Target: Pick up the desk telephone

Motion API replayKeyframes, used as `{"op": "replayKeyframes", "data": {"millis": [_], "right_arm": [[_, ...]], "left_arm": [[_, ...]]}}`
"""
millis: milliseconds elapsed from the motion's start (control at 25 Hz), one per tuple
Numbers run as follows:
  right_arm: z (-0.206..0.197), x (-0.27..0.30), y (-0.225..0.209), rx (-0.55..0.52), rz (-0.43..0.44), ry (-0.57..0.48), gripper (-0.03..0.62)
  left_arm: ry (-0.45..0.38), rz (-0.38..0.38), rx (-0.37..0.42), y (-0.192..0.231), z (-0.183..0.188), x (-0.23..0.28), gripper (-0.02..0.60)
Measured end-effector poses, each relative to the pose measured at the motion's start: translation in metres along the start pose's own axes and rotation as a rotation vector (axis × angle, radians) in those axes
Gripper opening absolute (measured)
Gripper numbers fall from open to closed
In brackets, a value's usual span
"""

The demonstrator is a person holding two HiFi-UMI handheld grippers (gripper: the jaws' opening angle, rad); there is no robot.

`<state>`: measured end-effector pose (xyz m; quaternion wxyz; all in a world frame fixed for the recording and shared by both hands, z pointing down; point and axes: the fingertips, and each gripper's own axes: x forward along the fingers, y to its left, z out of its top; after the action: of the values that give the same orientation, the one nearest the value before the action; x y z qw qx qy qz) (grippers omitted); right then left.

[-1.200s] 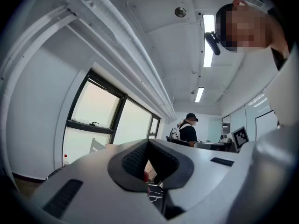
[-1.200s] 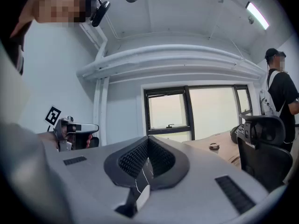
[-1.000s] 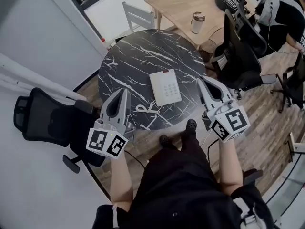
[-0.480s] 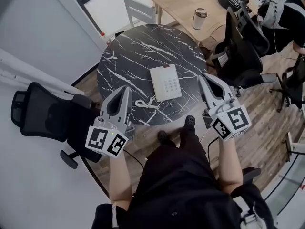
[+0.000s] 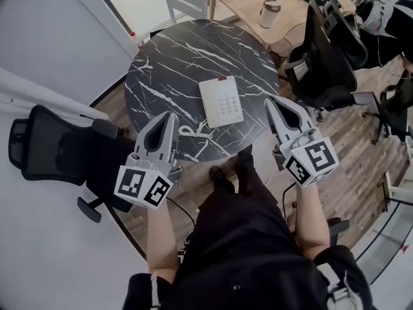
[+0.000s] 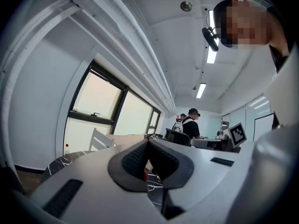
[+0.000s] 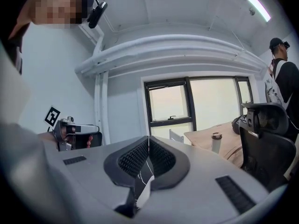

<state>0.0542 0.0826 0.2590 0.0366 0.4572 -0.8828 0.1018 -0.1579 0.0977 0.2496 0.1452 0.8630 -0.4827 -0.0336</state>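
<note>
White desk telephone (image 5: 221,101) is laid flat on marbled worktop (image 5: 174,57) | left hand-held gripper (image 5: 170,117) is clenched, empty | right hand-held gripper (image 5: 269,104) is clenched, empty

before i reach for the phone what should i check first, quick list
1. Desk telephone in view, lying flat on the marble table: ok.
2. Left gripper empty: ok, jaws together with nothing between them.
3. Right gripper empty: ok, jaws together too.
4. Jaws open enough to take the telephone: not ok, both are shut.
5. Grippers at the telephone: not ok, both are short of it, one on each side.
6. Coiled cord out of the way: cannot tell; it lies by the telephone's near left corner, toward the left gripper.
</note>
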Motion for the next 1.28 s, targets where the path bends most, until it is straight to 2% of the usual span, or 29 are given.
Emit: {"op": "replayKeyframes", "data": {"millis": [360, 760, 1040, 1280], "right_arm": [[-0.005, 0.024, -0.019, 0.015, 0.035, 0.033, 0.031], [-0.009, 0.070, -0.061, 0.048, 0.101, 0.073, 0.032], [-0.022, 0.094, -0.097, 0.085, 0.164, 0.118, 0.032], [-0.034, 0.109, -0.120, 0.096, 0.226, 0.159, 0.032]], "left_arm": [[0.035, 0.021, -0.001, 0.007, -0.004, 0.025, 0.014], [0.059, 0.071, -0.004, 0.018, -0.005, 0.077, 0.014], [0.078, 0.103, -0.043, 0.018, -0.017, 0.116, 0.014], [0.104, 0.173, -0.068, 0.016, -0.036, 0.141, 0.014]]}}
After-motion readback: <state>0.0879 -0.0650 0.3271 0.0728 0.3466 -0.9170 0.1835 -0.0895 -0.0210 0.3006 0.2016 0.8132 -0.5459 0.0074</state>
